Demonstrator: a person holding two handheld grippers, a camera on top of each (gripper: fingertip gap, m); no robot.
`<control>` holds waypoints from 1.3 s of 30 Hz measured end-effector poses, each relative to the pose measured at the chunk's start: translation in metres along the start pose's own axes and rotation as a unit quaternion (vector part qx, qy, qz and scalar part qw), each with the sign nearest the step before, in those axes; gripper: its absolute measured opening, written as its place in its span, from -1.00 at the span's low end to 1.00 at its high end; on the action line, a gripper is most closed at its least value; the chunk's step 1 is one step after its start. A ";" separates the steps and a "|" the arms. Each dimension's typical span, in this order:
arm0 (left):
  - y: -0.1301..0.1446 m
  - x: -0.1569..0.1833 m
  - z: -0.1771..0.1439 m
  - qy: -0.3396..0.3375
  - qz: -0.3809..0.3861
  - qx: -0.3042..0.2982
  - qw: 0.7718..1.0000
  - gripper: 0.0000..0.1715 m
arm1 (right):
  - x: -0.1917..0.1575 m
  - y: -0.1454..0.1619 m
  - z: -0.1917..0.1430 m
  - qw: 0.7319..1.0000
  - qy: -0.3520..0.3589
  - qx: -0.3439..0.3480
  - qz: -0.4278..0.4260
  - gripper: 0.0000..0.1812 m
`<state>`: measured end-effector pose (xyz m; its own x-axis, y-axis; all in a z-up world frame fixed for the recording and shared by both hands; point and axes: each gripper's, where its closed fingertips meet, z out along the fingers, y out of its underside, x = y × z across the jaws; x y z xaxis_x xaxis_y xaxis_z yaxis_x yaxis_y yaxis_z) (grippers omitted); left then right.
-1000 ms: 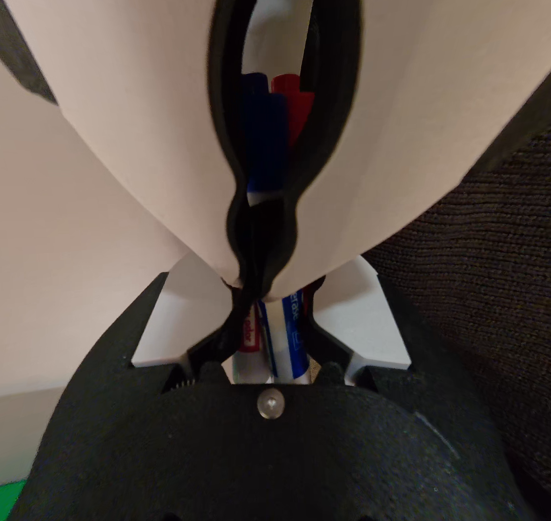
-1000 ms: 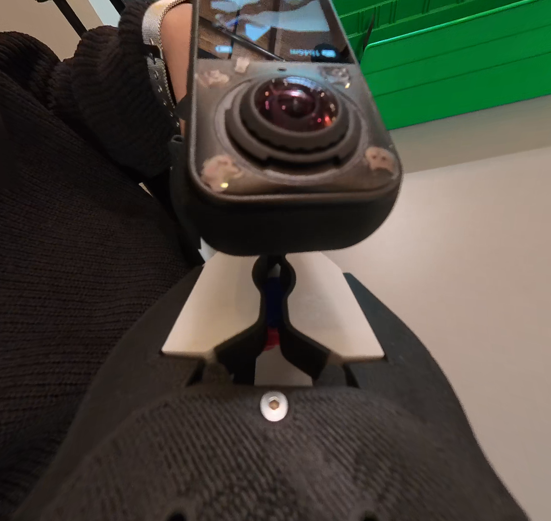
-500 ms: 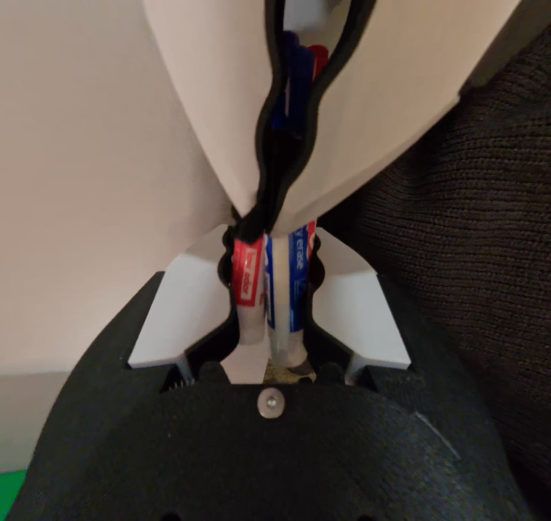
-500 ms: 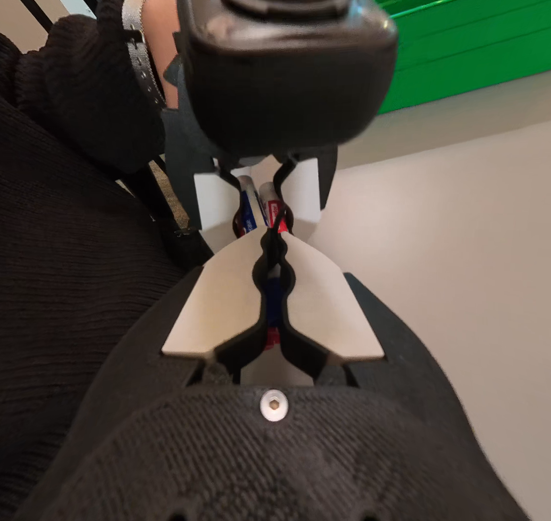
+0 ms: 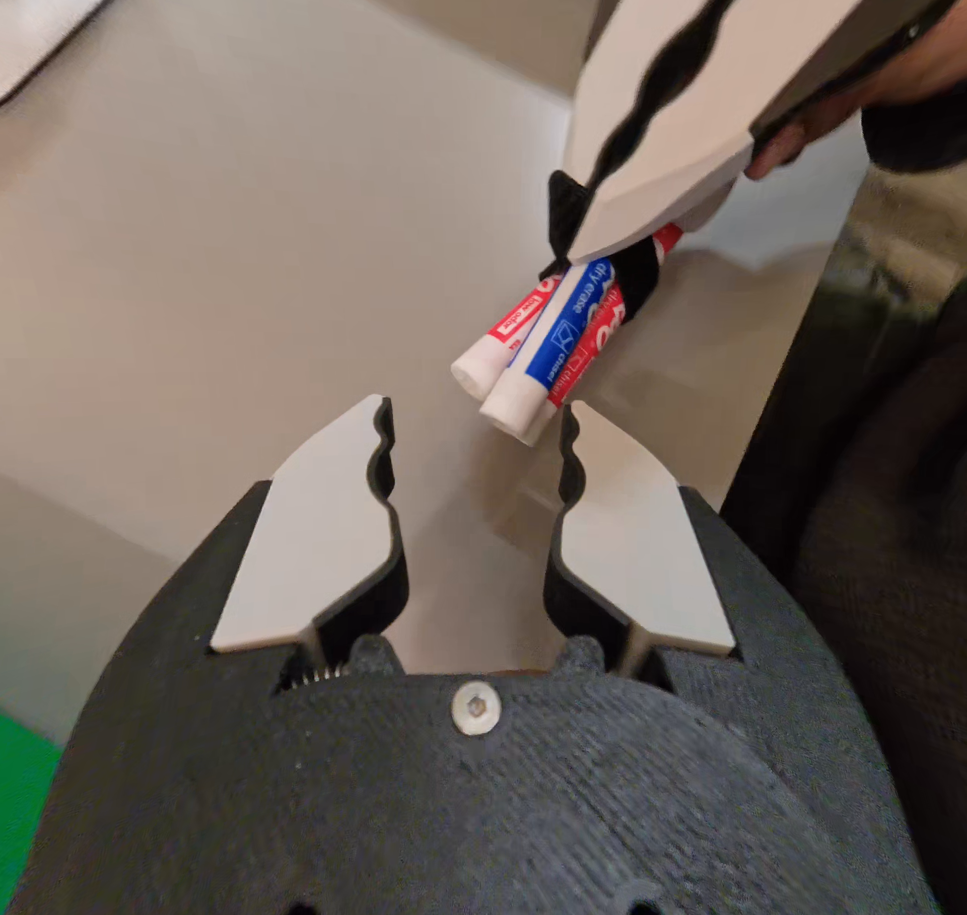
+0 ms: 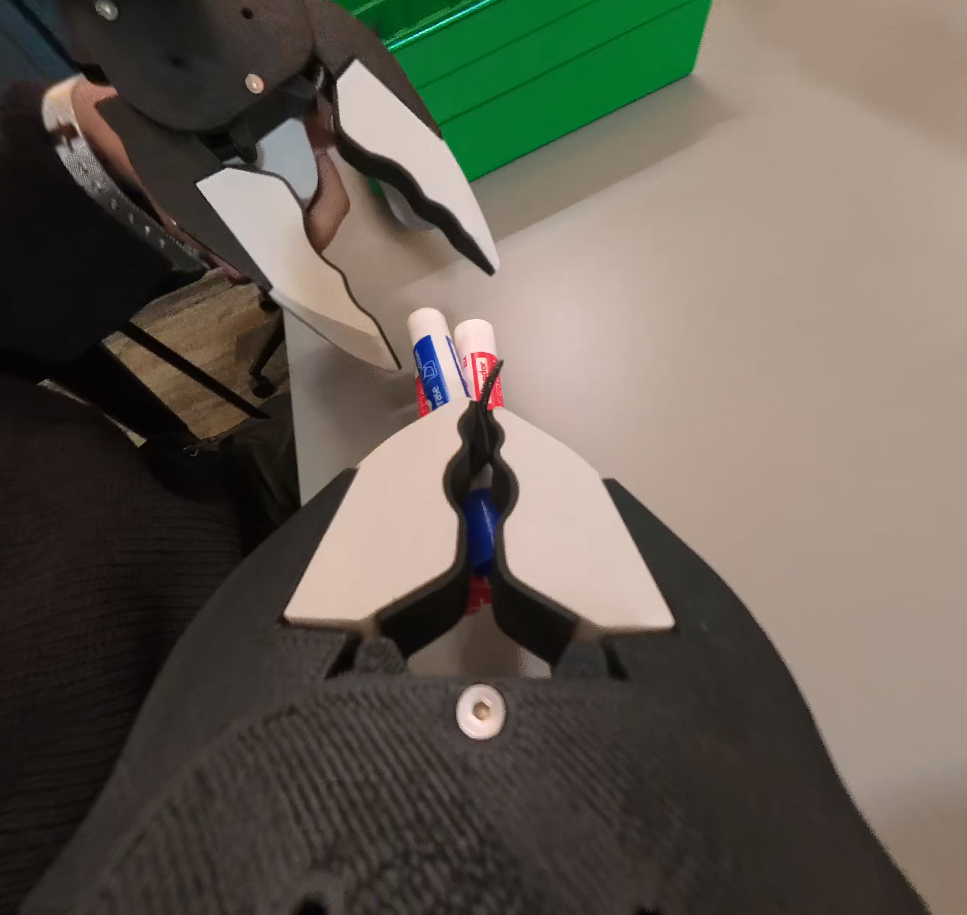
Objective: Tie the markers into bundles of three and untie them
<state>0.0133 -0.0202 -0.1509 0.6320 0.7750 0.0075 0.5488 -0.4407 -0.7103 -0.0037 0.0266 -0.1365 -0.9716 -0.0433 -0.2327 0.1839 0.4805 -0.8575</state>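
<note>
Gaping wide, the left gripper point(image 5: 473, 408) holds nothing, its jaws released just short of the markers' white ends; the bundle of markers point(image 6: 454, 359), red and blue and bound by a black tie, juts forward from the right gripper point(image 6: 479, 419), whose jaws are clenched on it above the pale worktop point(image 6: 732, 366); a green bin point(image 6: 549, 53) stands beyond.

The only print you have in view is on the markers point(image 5: 544, 361) clamped in the right gripper point(image 6: 479, 411). Just beyond its fingertips, their white barrels carry red and blue label bands with small lettering and a symbol running lengthwise.
</note>
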 end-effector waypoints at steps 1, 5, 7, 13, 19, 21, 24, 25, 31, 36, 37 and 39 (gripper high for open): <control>-0.004 -0.003 0.002 -0.003 -0.016 0.017 1.000 -0.27 | 0.003 -0.001 -0.003 1.000 0.006 0.003 0.002 -0.96; -0.019 -0.006 0.004 0.014 -0.086 0.106 0.991 -0.53 | 0.016 -0.003 -0.016 0.999 0.035 0.007 -0.001 -0.96; -0.024 -0.002 0.001 0.043 -0.100 0.133 0.985 -0.74 | 0.022 -0.002 -0.022 0.999 0.047 0.006 0.000 -0.96; -0.039 0.019 0.005 0.086 -0.073 0.182 0.977 -0.50 | 0.028 0.000 -0.029 0.999 0.035 0.012 0.003 -0.96; -0.048 0.049 0.023 0.079 -0.024 0.170 0.982 -0.12 | 0.013 0.006 -0.021 1.000 -0.001 -0.003 -0.009 -0.96; -0.044 0.059 0.030 0.090 -0.009 0.151 0.984 -0.12 | 0.007 0.009 -0.017 1.000 -0.011 -0.014 -0.021 -0.96; -0.037 0.062 0.038 0.084 -0.007 0.130 0.988 -0.12 | 0.001 0.012 -0.011 0.999 -0.019 -0.022 -0.023 -0.96; -0.037 0.061 0.038 0.077 -0.004 0.128 0.989 -0.13 | -0.001 0.013 -0.010 0.999 -0.021 -0.024 -0.024 -0.96; -0.032 0.044 0.034 0.054 -0.011 0.128 0.990 -0.12 | -0.004 0.011 -0.010 0.999 -0.033 -0.018 -0.015 -0.97; -0.014 0.036 0.034 0.057 0.005 0.081 0.995 -0.12 | -0.004 0.018 -0.011 0.998 -0.032 -0.042 -0.037 -0.96; -0.009 0.038 0.035 0.059 0.014 0.063 0.996 -0.11 | -0.006 0.020 -0.010 0.997 -0.032 -0.048 -0.044 -0.97; -0.004 0.044 0.034 0.064 0.023 0.027 0.997 -0.12 | -0.013 0.020 -0.008 0.996 -0.037 -0.056 -0.056 -0.96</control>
<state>0.0209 0.0311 -0.1715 0.7218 0.6894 0.0616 0.4905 -0.4466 -0.7483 0.0111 0.0440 -0.1468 -0.9708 -0.1642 -0.1751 0.0533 0.5639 -0.8241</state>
